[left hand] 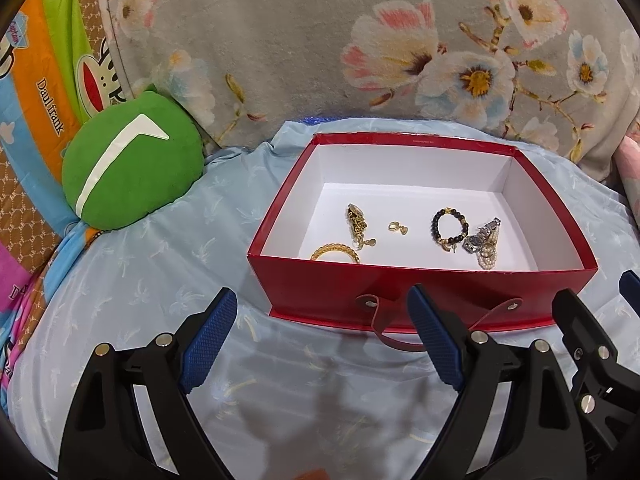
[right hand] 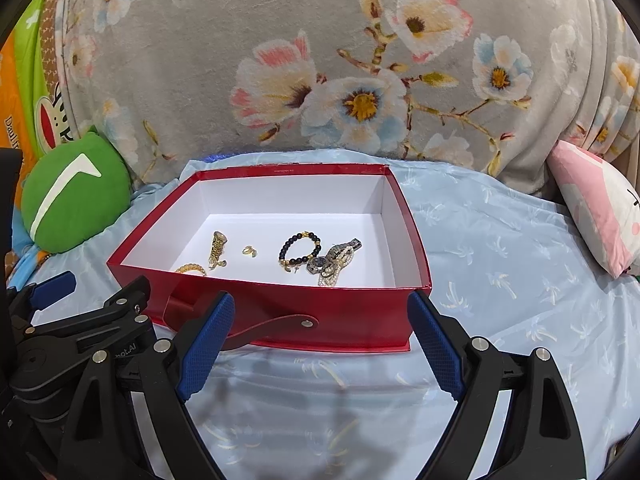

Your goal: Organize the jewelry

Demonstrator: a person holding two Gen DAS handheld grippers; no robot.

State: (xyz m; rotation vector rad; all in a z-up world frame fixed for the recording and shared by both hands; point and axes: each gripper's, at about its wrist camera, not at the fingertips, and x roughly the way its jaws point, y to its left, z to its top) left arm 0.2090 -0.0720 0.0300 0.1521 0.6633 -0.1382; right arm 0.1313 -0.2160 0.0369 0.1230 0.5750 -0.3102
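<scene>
Red box (left hand: 420, 292): sitting open on the light blue sheet (left hand: 160, 280), white inside, with a red strap handle (left hand: 396, 336) hanging off the near wall.
Gold bangle (left hand: 335, 254): lying inside the box, right up against the near wall, on the left side.
Gold chain piece (left hand: 358, 222): resting just behind the bangle, on the white floor of the box.
Small gold earrings (left hand: 397, 227): lying near the middle of the box, apart from the other pieces.
Black bead bracelet (left hand: 450, 229): lying to the right of the earrings, with a few gold beads in it.
Watch and pearl strand (left hand: 484, 244): piled together, touching the bead bracelet's right side.
Left gripper (left hand: 324, 340): hovering over the sheet in front of the box, blue pads spread wide, holding nothing.
Right gripper (right hand: 322, 338): hovering just beside the left one, pointing at the box's near wall, pads spread wide, holding nothing.
Green round pillow (left hand: 132, 164): sitting to the left of the box.
Grey flowered blanket (left hand: 300, 40): bunching up behind the box.
Pink pillow (right hand: 592, 208): lying far off to the right.
</scene>
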